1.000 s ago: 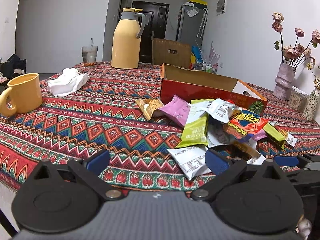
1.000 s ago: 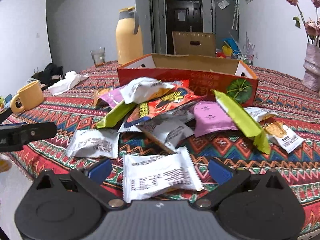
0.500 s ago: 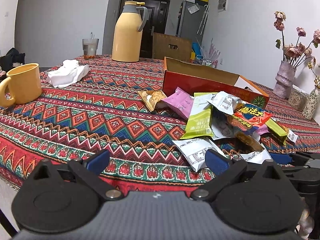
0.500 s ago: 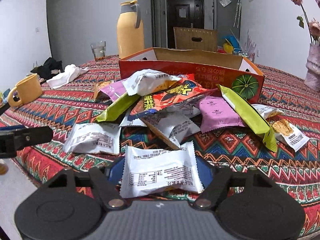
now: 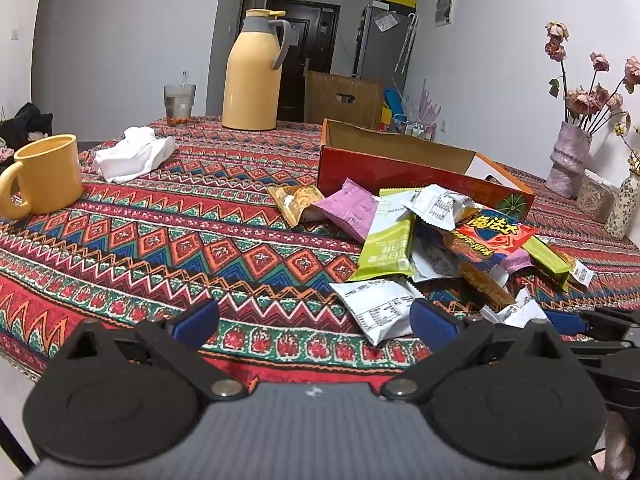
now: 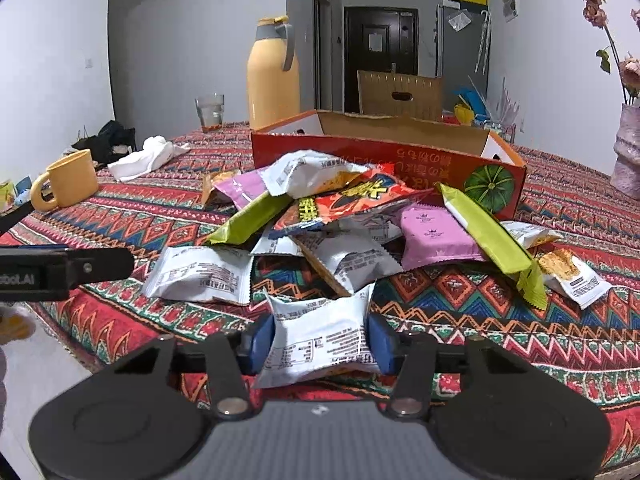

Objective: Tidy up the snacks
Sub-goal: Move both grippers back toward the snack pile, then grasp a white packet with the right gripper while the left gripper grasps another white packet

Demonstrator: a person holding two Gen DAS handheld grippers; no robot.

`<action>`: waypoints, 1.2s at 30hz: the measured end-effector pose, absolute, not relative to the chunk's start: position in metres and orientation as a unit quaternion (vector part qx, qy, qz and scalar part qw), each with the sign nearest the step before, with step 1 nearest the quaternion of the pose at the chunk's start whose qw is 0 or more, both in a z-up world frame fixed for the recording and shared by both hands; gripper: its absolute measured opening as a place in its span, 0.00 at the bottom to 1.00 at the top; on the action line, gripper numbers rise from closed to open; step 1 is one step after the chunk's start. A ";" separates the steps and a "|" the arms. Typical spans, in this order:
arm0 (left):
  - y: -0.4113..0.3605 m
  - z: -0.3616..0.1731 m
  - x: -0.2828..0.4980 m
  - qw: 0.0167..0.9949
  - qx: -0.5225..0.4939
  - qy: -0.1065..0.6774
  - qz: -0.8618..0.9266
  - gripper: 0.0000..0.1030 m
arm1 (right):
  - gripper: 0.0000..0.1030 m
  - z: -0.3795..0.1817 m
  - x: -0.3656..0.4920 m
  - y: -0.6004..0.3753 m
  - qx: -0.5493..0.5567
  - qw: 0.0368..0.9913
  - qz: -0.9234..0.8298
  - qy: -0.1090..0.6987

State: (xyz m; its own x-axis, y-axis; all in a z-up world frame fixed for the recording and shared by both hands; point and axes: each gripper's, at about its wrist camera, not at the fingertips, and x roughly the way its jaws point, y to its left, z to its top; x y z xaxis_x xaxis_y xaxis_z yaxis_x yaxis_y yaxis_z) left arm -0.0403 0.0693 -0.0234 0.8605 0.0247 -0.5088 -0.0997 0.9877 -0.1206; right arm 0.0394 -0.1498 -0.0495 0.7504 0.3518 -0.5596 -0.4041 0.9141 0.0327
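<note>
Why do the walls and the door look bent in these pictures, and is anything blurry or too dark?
Left wrist view: the fisheye lens bows the walls, corners go black, the yellow jug stays sharp. Right wrist view: same curving; the red box and snack pile read clearly in dim, even room light, while the white packet between the right gripper pads looks slightly soft.

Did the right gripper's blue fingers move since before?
Yes. The right gripper fingers have just been closing inward, now squeezing the white snack packet on the patterned tablecloth.
</note>
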 end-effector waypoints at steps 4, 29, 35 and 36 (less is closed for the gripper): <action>0.063 -0.022 -0.038 0.962 -0.066 0.263 0.037 1.00 | 0.48 -0.045 0.032 -0.156 -0.043 0.938 0.207 0.276; 0.008 -0.033 0.030 0.945 -0.021 0.321 0.067 1.00 | 0.48 -0.052 0.045 -0.245 0.034 0.956 0.147 0.251; -0.002 -0.042 0.045 0.936 -0.008 0.338 0.098 1.00 | 0.48 -0.057 0.052 -0.255 0.046 0.955 0.144 0.256; -0.002 -0.044 0.047 0.934 -0.009 0.341 0.104 1.00 | 0.48 -0.058 0.054 -0.257 0.048 0.954 0.144 0.257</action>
